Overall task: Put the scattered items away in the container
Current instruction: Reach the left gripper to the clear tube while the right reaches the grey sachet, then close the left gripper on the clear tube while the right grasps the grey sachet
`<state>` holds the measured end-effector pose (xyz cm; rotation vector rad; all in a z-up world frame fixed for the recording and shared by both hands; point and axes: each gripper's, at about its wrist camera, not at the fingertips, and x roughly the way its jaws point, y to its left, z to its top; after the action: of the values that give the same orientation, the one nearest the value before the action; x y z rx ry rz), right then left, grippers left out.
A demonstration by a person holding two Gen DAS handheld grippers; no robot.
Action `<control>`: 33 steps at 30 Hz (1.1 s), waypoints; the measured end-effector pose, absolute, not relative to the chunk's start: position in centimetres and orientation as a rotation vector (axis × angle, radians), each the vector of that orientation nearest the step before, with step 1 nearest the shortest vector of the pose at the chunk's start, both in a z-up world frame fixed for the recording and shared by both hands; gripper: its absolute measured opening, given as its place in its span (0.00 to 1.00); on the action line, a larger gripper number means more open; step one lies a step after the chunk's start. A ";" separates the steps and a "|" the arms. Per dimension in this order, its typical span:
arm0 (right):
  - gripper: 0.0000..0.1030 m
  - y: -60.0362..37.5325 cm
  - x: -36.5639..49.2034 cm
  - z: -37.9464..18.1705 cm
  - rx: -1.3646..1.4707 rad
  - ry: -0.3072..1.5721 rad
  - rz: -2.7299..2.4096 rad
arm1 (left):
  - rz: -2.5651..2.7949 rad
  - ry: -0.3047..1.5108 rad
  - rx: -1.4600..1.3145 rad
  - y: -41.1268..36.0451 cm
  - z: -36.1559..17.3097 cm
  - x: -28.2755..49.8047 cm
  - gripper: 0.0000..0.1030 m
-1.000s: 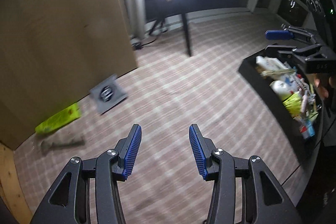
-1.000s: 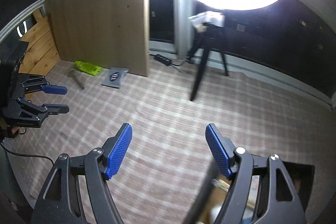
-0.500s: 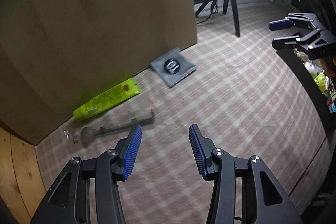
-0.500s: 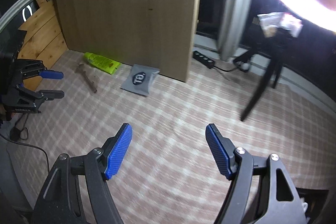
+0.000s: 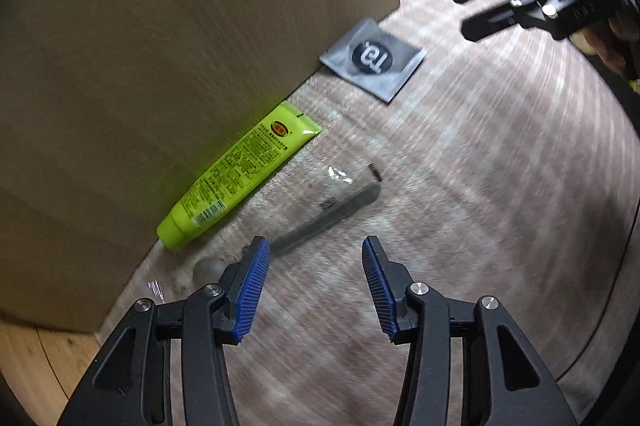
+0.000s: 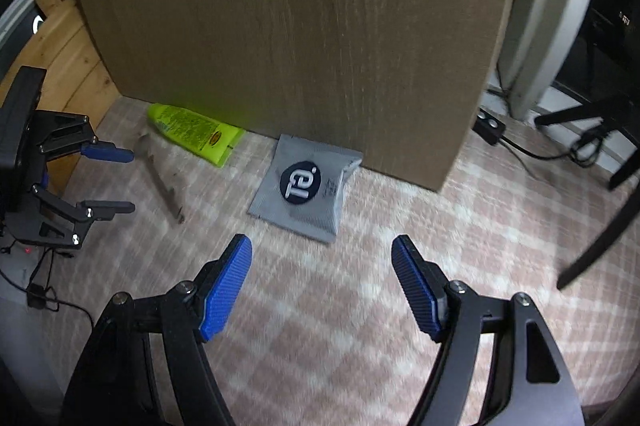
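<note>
A lime-green tube [image 5: 240,170] lies on the checked cloth against a brown board; it also shows in the right wrist view [image 6: 196,134]. A grey packaged utensil [image 5: 320,222] lies beside it, just ahead of my left gripper [image 5: 316,286], which is open and empty. The utensil shows in the right wrist view too [image 6: 162,186]. A grey sachet with a dark round logo [image 6: 306,186] lies at the board's foot, just ahead of my right gripper [image 6: 322,286], open and empty. The sachet shows in the left wrist view [image 5: 374,58]. The container is out of view.
The brown upright board [image 6: 288,26] stands close behind the items. A power strip [image 6: 490,124] with cables and black tripod legs [image 6: 600,226] are at the right. Wooden planks [image 6: 68,66] are at the left.
Both grippers have swung away from the black container and come close to the items by the board. The container has left both views. Both stay open.
</note>
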<state>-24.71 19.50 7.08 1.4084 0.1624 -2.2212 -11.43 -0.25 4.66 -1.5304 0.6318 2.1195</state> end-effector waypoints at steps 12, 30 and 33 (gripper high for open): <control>0.69 18.0 -28.3 4.1 1.471 0.097 -2.211 | 2.004 0.634 -1.517 0.0 1.5 -13.8 0.56; 0.22 14.6 -28.2 2.8 1.453 0.168 -2.205 | 1.934 0.542 -1.500 0.1 1.4 -11.3 0.21; 0.15 15.2 -28.1 2.7 1.468 0.097 -2.175 | 1.940 0.545 -1.500 0.3 1.4 -10.8 0.17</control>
<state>-28.10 15.23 2.73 1.4676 0.0969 -2.1751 -10.84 0.34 1.39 -1.4996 0.5451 1.9402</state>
